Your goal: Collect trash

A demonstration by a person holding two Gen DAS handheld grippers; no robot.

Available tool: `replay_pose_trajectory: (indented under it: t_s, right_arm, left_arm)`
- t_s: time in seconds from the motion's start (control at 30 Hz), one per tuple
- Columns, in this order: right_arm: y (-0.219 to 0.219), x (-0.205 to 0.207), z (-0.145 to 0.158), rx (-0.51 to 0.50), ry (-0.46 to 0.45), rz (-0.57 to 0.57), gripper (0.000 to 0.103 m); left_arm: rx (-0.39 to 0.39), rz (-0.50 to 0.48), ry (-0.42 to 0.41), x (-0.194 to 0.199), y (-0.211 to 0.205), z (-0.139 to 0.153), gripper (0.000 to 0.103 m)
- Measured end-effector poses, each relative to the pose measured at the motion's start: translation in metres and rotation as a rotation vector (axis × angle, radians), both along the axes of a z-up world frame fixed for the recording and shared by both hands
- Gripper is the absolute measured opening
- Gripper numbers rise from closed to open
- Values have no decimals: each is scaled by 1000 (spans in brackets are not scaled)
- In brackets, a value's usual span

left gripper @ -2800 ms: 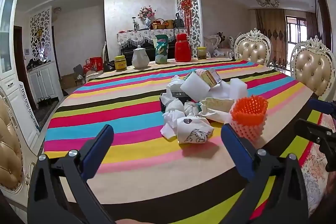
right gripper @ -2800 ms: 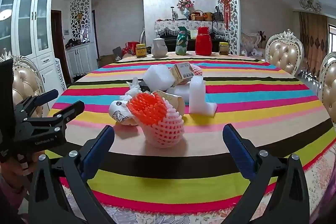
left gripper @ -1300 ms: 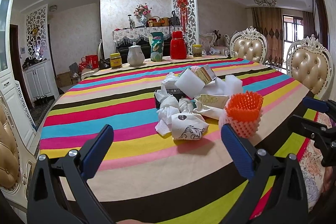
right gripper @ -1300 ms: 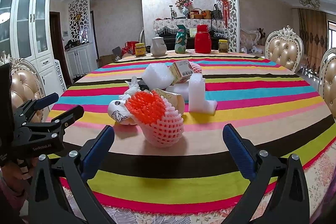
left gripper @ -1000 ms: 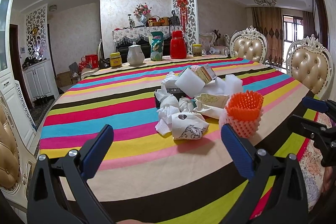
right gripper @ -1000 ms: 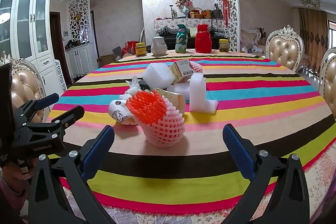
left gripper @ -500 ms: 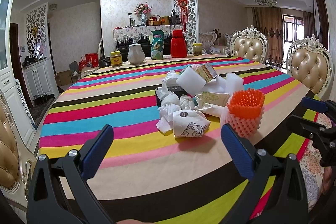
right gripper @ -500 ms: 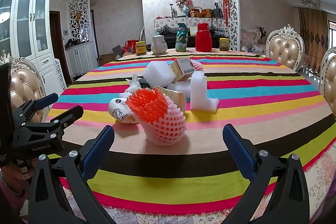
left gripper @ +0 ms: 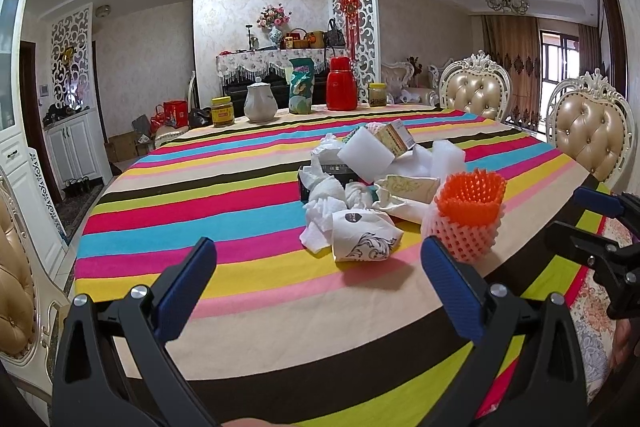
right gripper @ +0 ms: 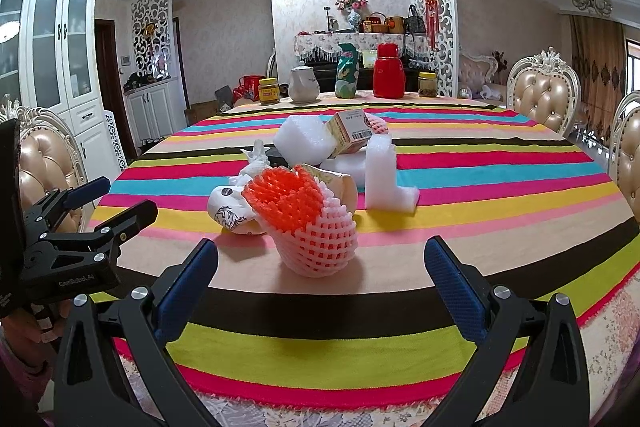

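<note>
A pile of trash lies on the striped tablecloth (left gripper: 200, 211). It holds an orange and white foam fruit net (left gripper: 466, 215), a crumpled printed paper cup (left gripper: 362, 235), white tissues (left gripper: 324, 197), white foam blocks (left gripper: 370, 157) and a small carton (left gripper: 396, 139). My left gripper (left gripper: 318, 277) is open and empty, short of the cup. My right gripper (right gripper: 320, 277) is open and empty, just short of the fruit net (right gripper: 312, 223). An upright foam piece (right gripper: 382, 173) stands behind the net. Each gripper shows at the edge of the other's view.
At the table's far edge stand a yellow-lidded jar (left gripper: 223, 111), a white teapot (left gripper: 260, 103), a green bag (left gripper: 301, 91), a red thermos (left gripper: 341, 89) and another jar (left gripper: 377, 95). Padded chairs (left gripper: 474, 95) ring the table. White cabinets (right gripper: 60, 67) line the left wall.
Both grippers have edged slightly nearer the pile. The trash has not moved, and both grippers stay open.
</note>
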State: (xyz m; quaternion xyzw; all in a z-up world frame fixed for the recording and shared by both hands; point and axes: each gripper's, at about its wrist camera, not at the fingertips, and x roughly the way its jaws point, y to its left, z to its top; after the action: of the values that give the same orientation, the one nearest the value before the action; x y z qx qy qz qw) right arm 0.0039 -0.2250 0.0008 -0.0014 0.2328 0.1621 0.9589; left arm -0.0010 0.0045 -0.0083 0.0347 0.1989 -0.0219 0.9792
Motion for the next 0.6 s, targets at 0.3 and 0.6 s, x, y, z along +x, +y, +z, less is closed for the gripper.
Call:
replay_pose_trajectory:
  t_s: [0.3, 0.6]
  right_arm:
    - [3, 2, 0, -15, 6, 6, 97]
    - [16, 18, 0, -96, 1, 16, 97]
  left_arm:
    - [-7, 1, -8, -1, 2, 2, 99]
    - [0, 9, -4, 5, 8, 1, 99]
